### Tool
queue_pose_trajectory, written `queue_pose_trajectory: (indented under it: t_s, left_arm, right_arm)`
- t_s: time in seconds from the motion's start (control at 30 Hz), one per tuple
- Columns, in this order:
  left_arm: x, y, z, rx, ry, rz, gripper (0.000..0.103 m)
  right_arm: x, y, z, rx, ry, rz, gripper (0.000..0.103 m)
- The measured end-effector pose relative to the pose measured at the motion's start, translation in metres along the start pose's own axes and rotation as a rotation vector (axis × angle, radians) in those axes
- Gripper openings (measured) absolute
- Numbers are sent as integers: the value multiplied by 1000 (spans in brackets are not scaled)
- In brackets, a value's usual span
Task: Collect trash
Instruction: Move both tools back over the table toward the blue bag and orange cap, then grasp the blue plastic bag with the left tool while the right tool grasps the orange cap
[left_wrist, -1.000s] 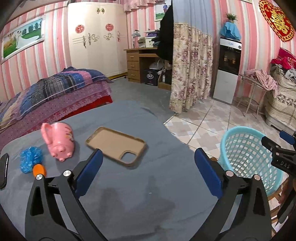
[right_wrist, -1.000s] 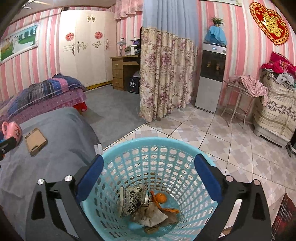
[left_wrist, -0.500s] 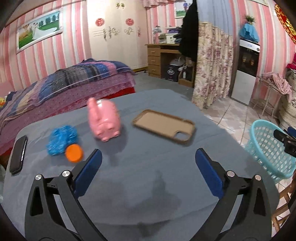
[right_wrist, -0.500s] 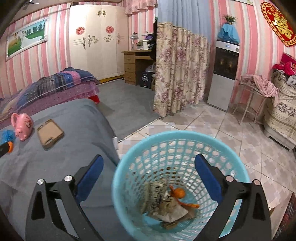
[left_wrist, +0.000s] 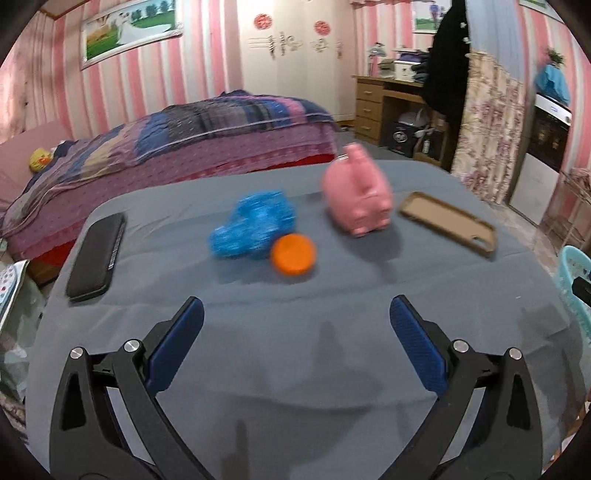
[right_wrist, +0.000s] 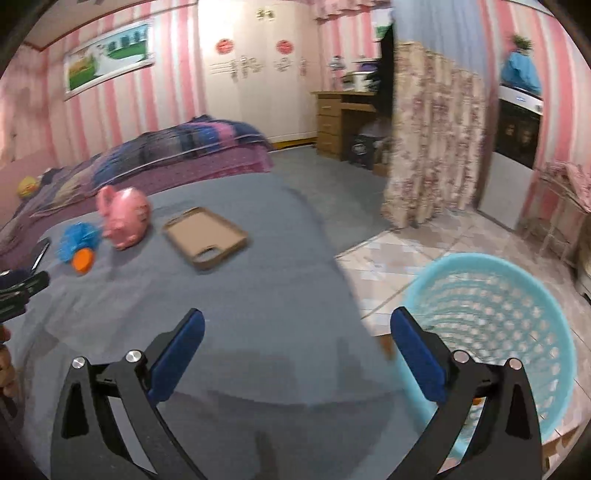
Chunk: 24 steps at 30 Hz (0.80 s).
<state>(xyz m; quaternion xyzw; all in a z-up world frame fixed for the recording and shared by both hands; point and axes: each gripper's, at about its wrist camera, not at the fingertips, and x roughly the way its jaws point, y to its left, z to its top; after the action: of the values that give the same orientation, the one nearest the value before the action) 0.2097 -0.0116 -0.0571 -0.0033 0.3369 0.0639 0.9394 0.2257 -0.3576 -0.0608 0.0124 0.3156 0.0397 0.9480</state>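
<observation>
- I am holding the left gripper low over the near part of the grey table, its blue-padded fingers spread wide with nothing between them.
- I am keeping it aimed at the orange, which is lying on the table well ahead of the fingers.
- A crumpled blue wrapper is touching the orange on its far left side.
- A pink piggy bank is standing to the right of the orange and a little farther back, apart from it.
- A tan phone case is lying farther right of the orange, beyond the pig.
- A black phone is lying well to the left of the orange, near the table's left edge.
- I am holding the right gripper over the table's right edge, well to the right of the orange, fingers spread apart and empty.
- The teal basket is standing on the tiled floor beside the table, far right of the orange, just past my right finger.
- I cannot tell what the basket is holding; its inside is blurred and partly hidden by the finger.
- In the left view only the basket's rim is showing at the right edge.
</observation>
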Motion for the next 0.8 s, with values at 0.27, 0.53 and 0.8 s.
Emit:
queue_pose_trajectory:
  t_s: [0.27, 0.53, 0.8]
  left_arm:
    - [18, 50, 1, -38, 27, 39, 97]
    - [53, 67, 36, -30, 43, 11, 97]
    - [112, 63, 66, -20, 117, -81, 70]
  right_arm:
    - [31, 84, 1, -78, 54, 22, 98]
    - [63, 122, 16, -55, 111, 49, 98]
    - [85, 142, 15, -27, 149, 47, 98]
